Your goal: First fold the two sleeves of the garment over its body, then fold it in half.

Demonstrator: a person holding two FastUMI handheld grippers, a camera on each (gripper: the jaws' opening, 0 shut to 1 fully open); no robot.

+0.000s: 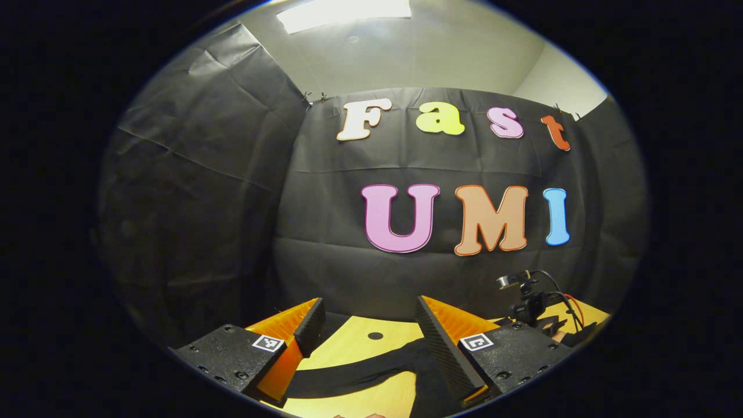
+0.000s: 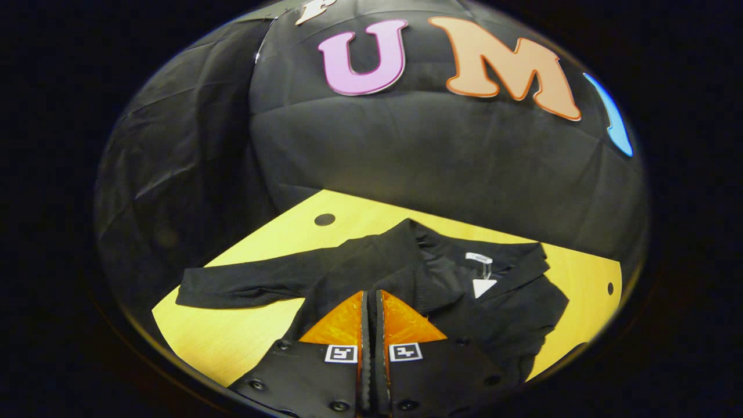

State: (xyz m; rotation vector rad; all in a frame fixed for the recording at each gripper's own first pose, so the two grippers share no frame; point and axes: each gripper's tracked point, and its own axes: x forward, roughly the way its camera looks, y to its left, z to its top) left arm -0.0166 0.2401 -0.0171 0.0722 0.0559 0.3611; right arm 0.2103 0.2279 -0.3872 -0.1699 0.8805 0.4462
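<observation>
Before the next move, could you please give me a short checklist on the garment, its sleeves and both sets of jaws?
1. Garment lies on the table: ok.
2. One sleeve folded over the body: not ok, it stretches flat across the bare table.
3. Other sleeve folded: cannot tell, dark fabric bunches there.
4. Left gripper ready to grasp: ok, jaws wide apart above the dark fabric.
5. Right gripper ready to grasp: not ok, jaws closed together; whether fabric is pinched, cannot tell.
6. Garment folded in half: not ok, collar and tag lie exposed.
</observation>
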